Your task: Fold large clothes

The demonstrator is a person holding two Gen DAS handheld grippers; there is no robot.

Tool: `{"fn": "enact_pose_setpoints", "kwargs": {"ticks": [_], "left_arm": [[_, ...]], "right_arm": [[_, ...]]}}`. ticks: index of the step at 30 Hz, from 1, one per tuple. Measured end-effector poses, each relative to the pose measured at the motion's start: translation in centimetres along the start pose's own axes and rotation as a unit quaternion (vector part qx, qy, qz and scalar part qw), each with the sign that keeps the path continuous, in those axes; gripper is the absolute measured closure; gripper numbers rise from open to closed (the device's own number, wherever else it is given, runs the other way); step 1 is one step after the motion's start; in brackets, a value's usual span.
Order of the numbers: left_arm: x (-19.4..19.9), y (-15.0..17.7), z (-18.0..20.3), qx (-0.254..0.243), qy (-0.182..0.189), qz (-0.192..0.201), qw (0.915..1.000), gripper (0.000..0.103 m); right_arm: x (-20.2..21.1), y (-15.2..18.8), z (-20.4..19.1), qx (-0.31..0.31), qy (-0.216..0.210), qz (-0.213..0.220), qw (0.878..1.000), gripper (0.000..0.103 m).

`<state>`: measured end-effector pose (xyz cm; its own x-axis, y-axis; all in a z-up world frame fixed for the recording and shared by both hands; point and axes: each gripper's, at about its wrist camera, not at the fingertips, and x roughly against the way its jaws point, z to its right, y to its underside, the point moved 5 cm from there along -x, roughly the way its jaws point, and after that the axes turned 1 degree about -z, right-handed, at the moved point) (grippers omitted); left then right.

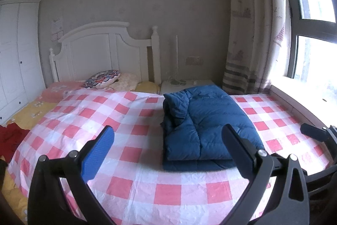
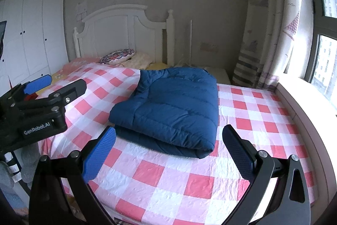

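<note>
Patterned cushion [image 1: 102,79] by white headboard [image 1: 101,50]

Black claw [image 2: 168,153] frames, blue ribbed pads [image 2: 99,155], silver screws.

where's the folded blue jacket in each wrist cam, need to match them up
Left wrist view: the folded blue jacket lies right of centre on the checked sheet, partly behind the right finger.
Right wrist view: the jacket sits at centre, beyond both fingers.
Shared landmark: the white headboard, up and left of the jacket in both.
</note>
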<state>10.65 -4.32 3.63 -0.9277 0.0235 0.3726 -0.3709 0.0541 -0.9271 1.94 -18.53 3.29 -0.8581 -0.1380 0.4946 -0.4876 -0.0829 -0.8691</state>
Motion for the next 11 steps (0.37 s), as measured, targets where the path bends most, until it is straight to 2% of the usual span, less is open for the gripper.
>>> {"fn": "enact_pose_setpoints", "kwargs": {"ticks": [3,7,10,11], "left_arm": [[-0.6,0.6,0.1,-0.005,-0.005,0.007,1.0000,0.002],[-4.9,1.6,-1.1,-0.016,0.015,-0.071,0.9972,0.002],[-10.6,1.8,-6.9,0.009,-0.012,-0.132,0.9912,0.002],[-12.5,1.7,-9.5,0.018,-0.027,-0.147,0.9887,0.002]], "right_arm": [[-1.6,0.8,0.2,-0.005,-0.005,-0.018,1.000,0.006],[-4.0,1.7,2.0,-0.012,-0.008,-0.041,0.999,0.006],[-5.7,1.6,7.1,-0.018,0.018,-0.056,0.998,0.006],[-6.2,1.4,10.8,-0.031,0.046,-0.065,0.996,0.006]]}}
